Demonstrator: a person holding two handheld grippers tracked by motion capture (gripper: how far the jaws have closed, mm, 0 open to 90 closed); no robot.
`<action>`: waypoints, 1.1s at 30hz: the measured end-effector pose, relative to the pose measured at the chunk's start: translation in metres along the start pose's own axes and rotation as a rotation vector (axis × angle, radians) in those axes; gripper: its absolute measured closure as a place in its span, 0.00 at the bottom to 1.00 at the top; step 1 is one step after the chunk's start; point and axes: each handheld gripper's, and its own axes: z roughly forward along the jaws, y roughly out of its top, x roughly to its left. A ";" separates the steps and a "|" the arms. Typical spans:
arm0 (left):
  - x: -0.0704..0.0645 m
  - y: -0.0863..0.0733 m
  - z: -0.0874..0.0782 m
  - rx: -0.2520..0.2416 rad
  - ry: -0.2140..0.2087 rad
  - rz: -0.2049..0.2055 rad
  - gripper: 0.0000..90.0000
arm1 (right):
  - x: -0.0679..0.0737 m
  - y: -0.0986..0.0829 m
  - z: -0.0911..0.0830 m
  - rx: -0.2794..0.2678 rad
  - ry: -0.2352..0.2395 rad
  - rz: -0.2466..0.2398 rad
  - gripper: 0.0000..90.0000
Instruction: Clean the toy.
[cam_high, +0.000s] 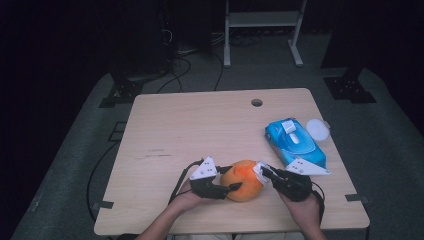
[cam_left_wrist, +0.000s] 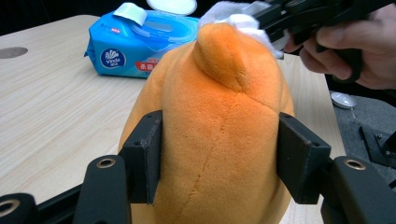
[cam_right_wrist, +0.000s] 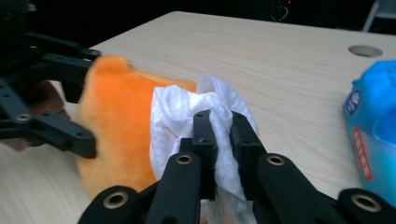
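An orange plush toy (cam_high: 243, 179) lies near the table's front edge. My left gripper (cam_high: 231, 179) is shut on it, one jaw pressing each side of the plush toy (cam_left_wrist: 219, 135). My right gripper (cam_high: 262, 171) is shut on a white wet wipe (cam_right_wrist: 187, 116), whose bunched end presses against the right side of the plush toy (cam_right_wrist: 116, 135). In the left gripper view the wet wipe (cam_left_wrist: 233, 21) touches the toy's top beside its small nub, with the right hand (cam_left_wrist: 359, 51) behind it.
A blue pack of wet wipes (cam_high: 295, 142) with its white lid (cam_high: 317, 129) flipped open lies to the right of the toy. A round cable hole (cam_high: 256, 102) sits near the table's far edge. A metal frame (cam_high: 262, 30) stands on the floor beyond.
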 end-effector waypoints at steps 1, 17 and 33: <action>0.000 0.000 0.000 0.000 0.001 0.000 0.45 | -0.002 0.000 0.001 0.000 0.001 0.018 0.92; -0.011 0.017 -0.010 -0.001 -0.004 0.013 0.53 | 0.010 0.015 -0.007 -0.053 0.069 0.045 0.92; -0.021 0.015 -0.001 0.047 0.010 0.065 0.51 | 0.022 0.015 -0.002 -0.047 0.120 0.054 0.92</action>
